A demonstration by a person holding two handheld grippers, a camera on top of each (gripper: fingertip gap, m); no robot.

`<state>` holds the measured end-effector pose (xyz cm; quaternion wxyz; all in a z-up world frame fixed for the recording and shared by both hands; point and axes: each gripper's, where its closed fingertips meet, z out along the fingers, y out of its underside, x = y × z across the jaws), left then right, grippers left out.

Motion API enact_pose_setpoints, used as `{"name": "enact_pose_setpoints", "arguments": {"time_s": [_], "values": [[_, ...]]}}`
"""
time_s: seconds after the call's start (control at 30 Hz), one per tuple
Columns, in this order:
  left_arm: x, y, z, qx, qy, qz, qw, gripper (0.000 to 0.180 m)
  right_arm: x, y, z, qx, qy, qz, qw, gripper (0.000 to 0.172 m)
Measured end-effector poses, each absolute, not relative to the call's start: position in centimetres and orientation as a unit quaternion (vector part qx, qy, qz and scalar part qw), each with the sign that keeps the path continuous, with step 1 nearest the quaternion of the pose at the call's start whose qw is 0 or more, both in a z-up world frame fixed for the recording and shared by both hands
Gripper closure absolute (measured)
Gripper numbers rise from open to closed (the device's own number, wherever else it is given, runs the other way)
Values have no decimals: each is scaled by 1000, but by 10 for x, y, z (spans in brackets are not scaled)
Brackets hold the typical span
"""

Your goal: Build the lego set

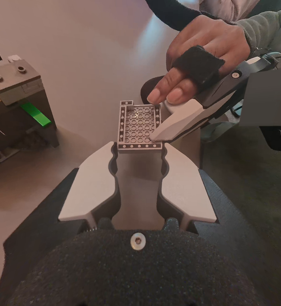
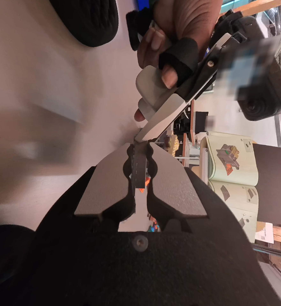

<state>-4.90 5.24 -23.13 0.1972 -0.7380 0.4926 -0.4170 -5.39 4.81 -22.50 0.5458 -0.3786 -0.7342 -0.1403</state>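
Observation:
A grey studded plate point(image 1: 139, 127) with a raised rim is held above the pale table point(image 1: 86, 58), its hollow underside facing the left wrist view. My left gripper point(image 1: 139, 147) has both fingertips pressed on the two near corners of the plate. My right gripper comes in from the right, and its upper finger point(image 1: 169, 125) lies across the plate's right edge. In the right wrist view my right gripper point(image 2: 140, 145) is shut on the plate point(image 2: 139, 167), seen edge-on between the pads. The left gripper's finger point(image 2: 154, 125) meets the plate's far end there.
A grey and tan brick building point(image 1: 12, 92) with a green tile point(image 1: 35, 115) stands at the left. An open instruction booklet point(image 2: 232, 165) lies to the right. A black rounded object point(image 2: 90, 21) lies on the table beyond. A person's hands point(image 1: 202, 41) hold both grippers. Only a small space, under 4 cm, lies between the two pairs of fingers.

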Motion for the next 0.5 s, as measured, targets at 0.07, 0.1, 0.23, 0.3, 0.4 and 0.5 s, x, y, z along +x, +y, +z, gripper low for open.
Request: {"name": "enact_pose_setpoints", "arguments": {"time_s": [0.07,0.1,0.23,0.3,0.4,0.5], "values": [[-49,52,-233,-740,490,-417,194,130,-54,47,-226,-381,-735,-136,543,158],[-49,52,-235,-743,488,-416,193,130,-54,47,-228,-385,-737,-135,538,158],[-51,53,-242,-753,476,-415,186,130,-55,49,-235,-393,-743,-132,525,158],[-52,55,-243,-753,468,-421,189,130,-56,50,-237,-395,-741,-128,527,157],[-50,59,-236,-748,459,-434,202,130,-55,55,-231,-407,-720,-118,550,156],[-51,62,-232,-746,455,-439,209,130,-47,57,-221,-427,-699,-101,565,153]]}}
